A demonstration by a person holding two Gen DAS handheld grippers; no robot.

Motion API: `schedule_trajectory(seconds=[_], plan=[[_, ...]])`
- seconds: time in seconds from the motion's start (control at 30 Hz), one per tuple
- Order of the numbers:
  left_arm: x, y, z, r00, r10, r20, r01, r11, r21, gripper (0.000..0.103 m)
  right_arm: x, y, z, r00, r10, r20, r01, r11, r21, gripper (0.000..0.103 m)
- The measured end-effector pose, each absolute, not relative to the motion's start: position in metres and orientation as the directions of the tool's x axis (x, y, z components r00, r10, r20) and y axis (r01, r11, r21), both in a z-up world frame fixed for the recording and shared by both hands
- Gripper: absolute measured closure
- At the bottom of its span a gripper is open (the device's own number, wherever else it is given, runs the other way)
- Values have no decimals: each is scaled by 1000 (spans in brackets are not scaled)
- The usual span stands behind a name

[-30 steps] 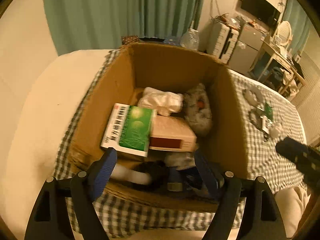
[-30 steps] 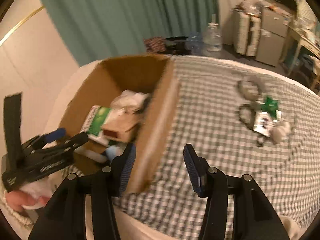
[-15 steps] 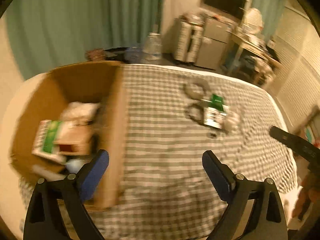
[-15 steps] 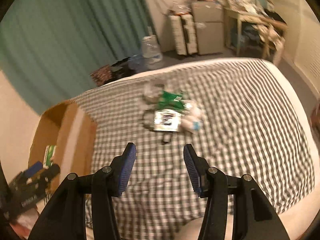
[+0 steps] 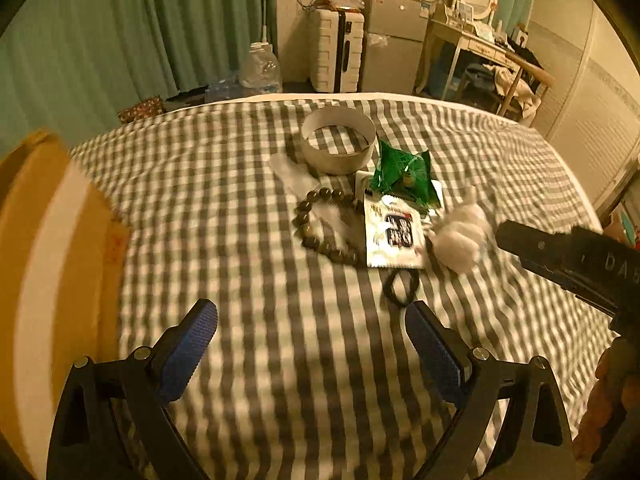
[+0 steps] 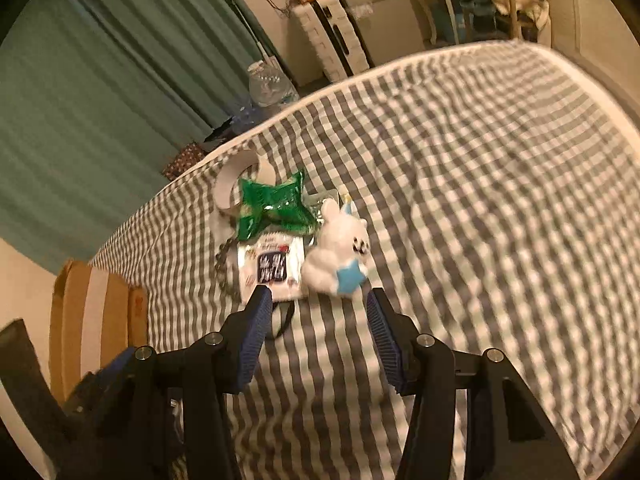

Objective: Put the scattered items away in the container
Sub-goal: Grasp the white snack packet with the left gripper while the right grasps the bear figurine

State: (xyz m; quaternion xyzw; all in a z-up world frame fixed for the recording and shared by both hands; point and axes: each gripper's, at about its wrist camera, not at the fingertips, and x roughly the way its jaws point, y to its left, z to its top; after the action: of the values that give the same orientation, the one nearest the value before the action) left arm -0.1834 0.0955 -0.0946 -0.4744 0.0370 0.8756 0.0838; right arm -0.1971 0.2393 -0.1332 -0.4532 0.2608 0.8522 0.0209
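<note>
My left gripper [image 5: 310, 320] hangs wide open and empty over the checked bedspread, short of a black hair tie [image 5: 402, 289]. Beyond it lie a bead bracelet [image 5: 324, 224], a white sachet [image 5: 394, 236], a green packet [image 5: 404, 176], a white tape ring [image 5: 338, 144] and a white plush rabbit [image 5: 460, 236]. My right gripper [image 6: 319, 300] is open with nothing between its fingers, just in front of the plush rabbit [image 6: 340, 248] and the sachet [image 6: 272, 268]. The cardboard box [image 5: 52, 260] stands at the left edge, its contents hidden.
The checked bedspread [image 6: 480, 200] stretches bare to the right of the items. Past the bed's far edge stand a water jug [image 5: 260, 70], a white suitcase [image 5: 336, 52] and a desk [image 5: 480, 44]. Green curtains [image 5: 120, 32] hang behind.
Both grippers swung away from the box, rightward and lower, toward the scattered items. The left jaws widened. The box slid to the left edge of both views.
</note>
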Motion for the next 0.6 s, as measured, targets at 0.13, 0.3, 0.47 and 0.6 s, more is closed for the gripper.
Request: schedule_trajectory(seconds=[0.13, 0.3, 0.47, 0.6], plan=[[-209, 110, -111, -533, 127, -836, -192, -981, -27, 5, -236, 250, -157, -563, -192, -804, -321, -845, 427, 53], [-224, 134, -129, -524, 126, -842, -243, -970, 6, 5, -261, 255, -189, -496, -251, -831, -339, -825, 452, 53], [-229, 153, -134, -525, 125, -842, -260, -965, 18, 5, -247, 272, -180, -547, -199, -813, -348, -829, 438, 59], [-233, 171, -133, -561, 119, -819, -263, -964, 40, 6, -230, 291, -159, -583, -89, -807, -382, -847, 369, 59]])
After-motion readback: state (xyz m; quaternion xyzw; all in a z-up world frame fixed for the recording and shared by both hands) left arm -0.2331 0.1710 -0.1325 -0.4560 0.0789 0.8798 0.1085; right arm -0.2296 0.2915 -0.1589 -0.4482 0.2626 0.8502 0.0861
